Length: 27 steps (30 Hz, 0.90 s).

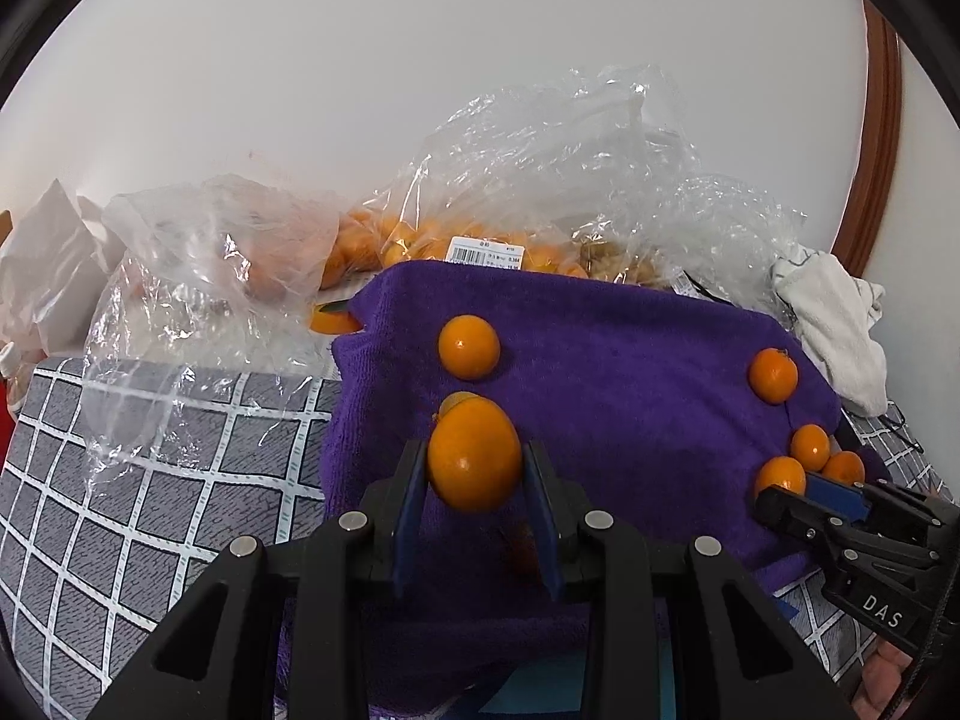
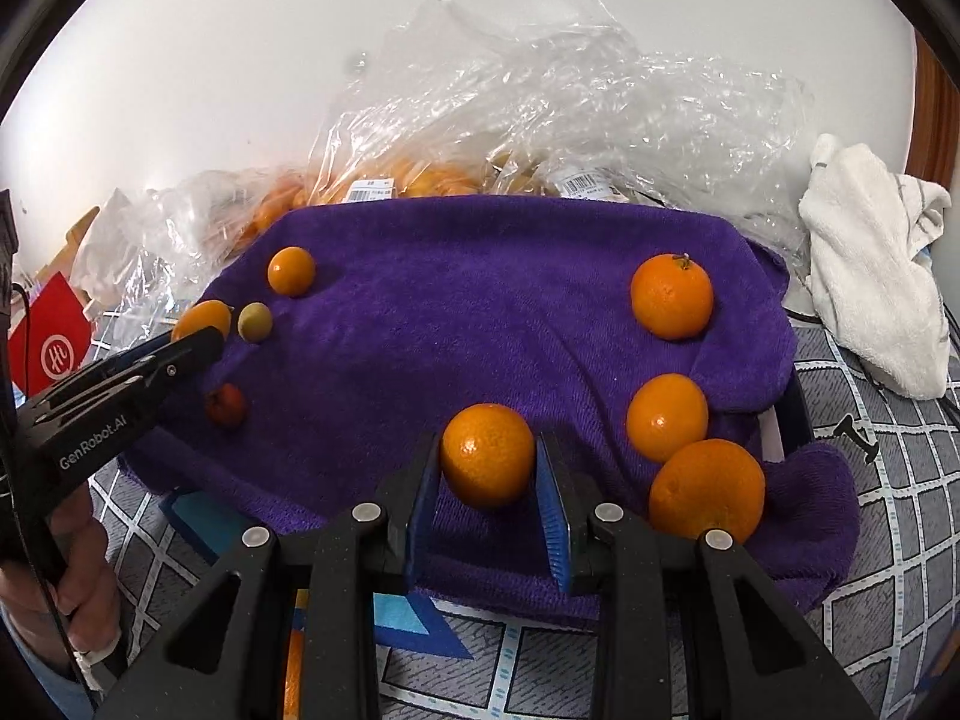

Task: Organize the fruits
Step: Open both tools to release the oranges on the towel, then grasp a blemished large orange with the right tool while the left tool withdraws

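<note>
A smooth oval orange fruit [image 1: 474,459] is clamped between the jaws of the left gripper [image 1: 475,468], its long axis roughly upright; a dimpled round orange mandarin [image 2: 487,455] is likewise clamped in the right gripper [image 2: 487,468]. Beyond both jaws the crumpled purple terry towel [image 2: 468,312] is spread, with loose fruit to either side.

Left tongs [image 1: 475,468] and right tongs [image 2: 487,461] both clamped, level.

Home table: checked tablecloth [image 1: 150,480], grocery bags [image 1: 510,192]
</note>
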Each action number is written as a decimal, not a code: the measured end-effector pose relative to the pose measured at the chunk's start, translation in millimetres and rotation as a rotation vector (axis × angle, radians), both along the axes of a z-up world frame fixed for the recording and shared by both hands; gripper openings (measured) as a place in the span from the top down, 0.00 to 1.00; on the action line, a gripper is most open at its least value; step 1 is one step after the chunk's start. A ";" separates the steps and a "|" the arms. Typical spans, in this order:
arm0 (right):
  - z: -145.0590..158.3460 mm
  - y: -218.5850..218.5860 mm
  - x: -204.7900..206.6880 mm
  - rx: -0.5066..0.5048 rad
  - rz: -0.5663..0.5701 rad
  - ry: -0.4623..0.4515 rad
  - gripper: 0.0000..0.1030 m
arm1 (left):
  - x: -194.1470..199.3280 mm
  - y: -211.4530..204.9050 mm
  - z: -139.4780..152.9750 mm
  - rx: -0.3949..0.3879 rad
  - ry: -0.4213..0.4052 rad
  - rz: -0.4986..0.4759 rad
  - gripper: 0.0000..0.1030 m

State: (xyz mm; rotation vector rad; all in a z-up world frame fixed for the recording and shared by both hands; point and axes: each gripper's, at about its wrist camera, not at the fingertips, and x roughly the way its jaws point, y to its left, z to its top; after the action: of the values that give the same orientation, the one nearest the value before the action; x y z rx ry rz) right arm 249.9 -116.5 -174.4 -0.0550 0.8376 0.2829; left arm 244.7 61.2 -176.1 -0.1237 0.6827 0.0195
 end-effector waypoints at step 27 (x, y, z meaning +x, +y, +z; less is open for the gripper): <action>68.5 -21.4 -75.5 0.078 -0.082 -0.142 0.44 | -33.4 4.1 38.6 -0.123 -0.141 -0.051 0.59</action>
State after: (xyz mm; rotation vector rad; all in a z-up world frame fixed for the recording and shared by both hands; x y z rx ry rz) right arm 174.4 -137.8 -105.8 0.0317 0.6851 0.2316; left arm 211.3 65.3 -137.5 -0.2241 0.5457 -0.0794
